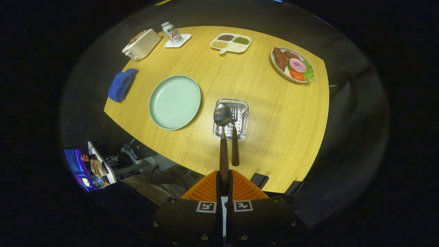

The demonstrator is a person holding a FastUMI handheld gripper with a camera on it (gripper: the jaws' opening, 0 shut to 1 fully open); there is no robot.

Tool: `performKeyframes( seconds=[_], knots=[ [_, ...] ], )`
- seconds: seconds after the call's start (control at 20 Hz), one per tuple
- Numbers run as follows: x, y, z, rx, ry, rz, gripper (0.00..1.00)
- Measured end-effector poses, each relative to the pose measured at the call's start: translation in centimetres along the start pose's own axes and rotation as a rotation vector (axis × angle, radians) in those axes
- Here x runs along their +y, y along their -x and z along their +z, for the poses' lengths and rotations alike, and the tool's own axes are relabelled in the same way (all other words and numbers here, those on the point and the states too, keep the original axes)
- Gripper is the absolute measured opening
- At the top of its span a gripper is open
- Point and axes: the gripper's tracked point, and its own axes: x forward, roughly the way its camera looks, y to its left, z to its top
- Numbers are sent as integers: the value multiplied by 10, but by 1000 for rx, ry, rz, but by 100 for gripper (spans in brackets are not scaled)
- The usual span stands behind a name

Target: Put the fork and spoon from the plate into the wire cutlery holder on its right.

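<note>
My gripper (224, 185) is shut on the brown handle of a spoon (222, 115), held high above the table. The spoon's metal bowl points forward and hangs over the near left part of the wire cutlery holder (240, 106). A fork (235, 144) with a matching brown handle stands in the holder, its handle sticking out toward me just right of the spoon. The pale green plate (175, 102) lies left of the holder with nothing on it.
On the round wooden table (274, 137): a blue cloth (121, 84) left of the plate, a white toaster (141, 44), a can on a coaster (172, 33), a divided dish of beans (230, 43), and a plate of food (292, 64) far right.
</note>
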Motion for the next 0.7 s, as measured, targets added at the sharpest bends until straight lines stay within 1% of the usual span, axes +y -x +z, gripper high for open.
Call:
performKeyframes(
  seconds=[0.7],
  knots=[
    [-19,-10,0,78,-8,-7,4]
  ],
)
